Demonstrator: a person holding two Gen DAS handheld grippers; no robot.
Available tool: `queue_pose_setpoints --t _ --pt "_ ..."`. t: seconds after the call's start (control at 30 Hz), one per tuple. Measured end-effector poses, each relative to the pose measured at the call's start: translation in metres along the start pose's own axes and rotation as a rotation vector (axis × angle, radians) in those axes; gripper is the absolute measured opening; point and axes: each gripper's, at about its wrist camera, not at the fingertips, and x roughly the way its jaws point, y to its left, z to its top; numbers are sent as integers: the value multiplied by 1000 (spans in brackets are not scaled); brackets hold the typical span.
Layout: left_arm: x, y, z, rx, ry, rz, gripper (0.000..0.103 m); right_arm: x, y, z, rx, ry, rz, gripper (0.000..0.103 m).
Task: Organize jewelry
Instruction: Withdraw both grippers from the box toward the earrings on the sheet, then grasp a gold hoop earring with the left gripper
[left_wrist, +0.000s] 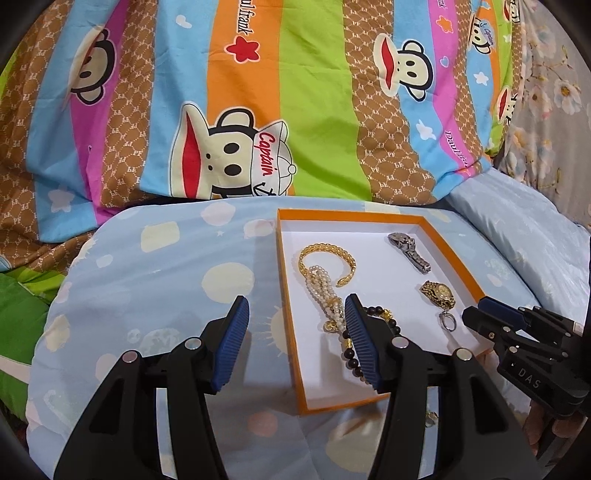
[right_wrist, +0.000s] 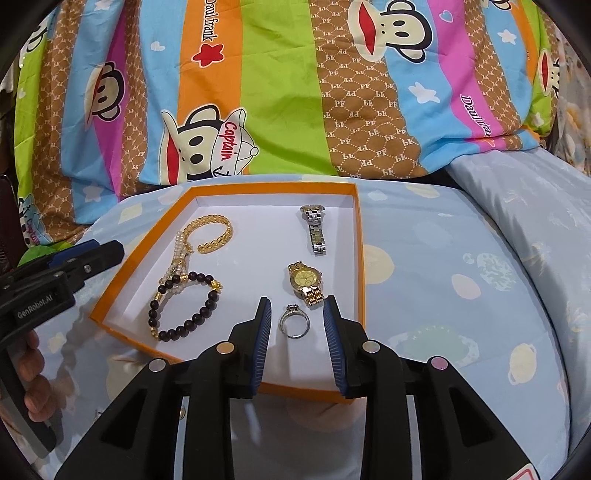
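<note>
My left gripper (left_wrist: 297, 343) hangs over the near-left rim of the orange box (right_wrist: 129, 273), its jaws half apart and empty. The box sits on a pale blue pillow (right_wrist: 443, 258) on the bed, shallow card with a smooth white floor.

Furthest left inside lies the gold bracelet (right_wrist: 214, 230), an open woven cuff, stiff enough, I judge, to lift by its band. Touching it is the pearl strand (right_wrist: 177, 258), limp and slippery; I would pinch it at the gold clasp. The dark bead bracelet (right_wrist: 184, 310) overlaps the pearls, a loose loop of round matte beads that would roll under ribbed pads, so one side of the loop is the place to grip.

Right of those lies the silver ring (right_wrist: 293, 321) on the box floor between the tips of my right gripper (right_wrist: 297, 336), whose jaws stand narrow but clear of it, holding nothing. It is tiny, hard and light, likely to skid; take it across the band.

The gold watch (right_wrist: 304, 282) lies just beyond the ring, the steel watch (right_wrist: 316, 229) further back, both heavier, with jointed link straps.
</note>
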Motion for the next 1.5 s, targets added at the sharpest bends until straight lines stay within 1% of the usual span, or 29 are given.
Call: queue_pose_setpoints --t 0.1,0.3,0.5,0.7,0.83,0.93,1.07,1.2,1.33,1.43,1.5 --pt "-12 4 -6 -9 7 -11 52 -12 6 -9 -8 -4 9 29" --pt "-34 8 -35 -1 45 -21 52 -36 19 -32 -35 -9 10 30" --pt "-53 11 -64 -7 85 -35 52 -57 23 -59 4 17 49 30" --pt "-68 11 -89 -19 134 -75 54 -65 27 -79 30 48 66 30" --pt "-73 7 -101 -22 170 -108 54 -68 27 -85 44 51 72 30" --pt "-75 -2 -109 3 192 -130 55 -69 28 -85 46 51 70 30" --pt "-75 -15 -116 46 214 -143 55 -67 27 -86 49 59 73 30" --pt "-75 -23 -121 79 227 -150 60 -66 27 -85 46 63 74 30" --pt "-75 -32 -122 134 225 -146 60 -66 28 -85 45 65 74 30" --pt "-73 -36 -124 159 226 -131 55 -65 28 -85 45 65 74 30" --pt "-74 -37 -124 166 222 -127 48 -65 28 -85 46 65 74 30"
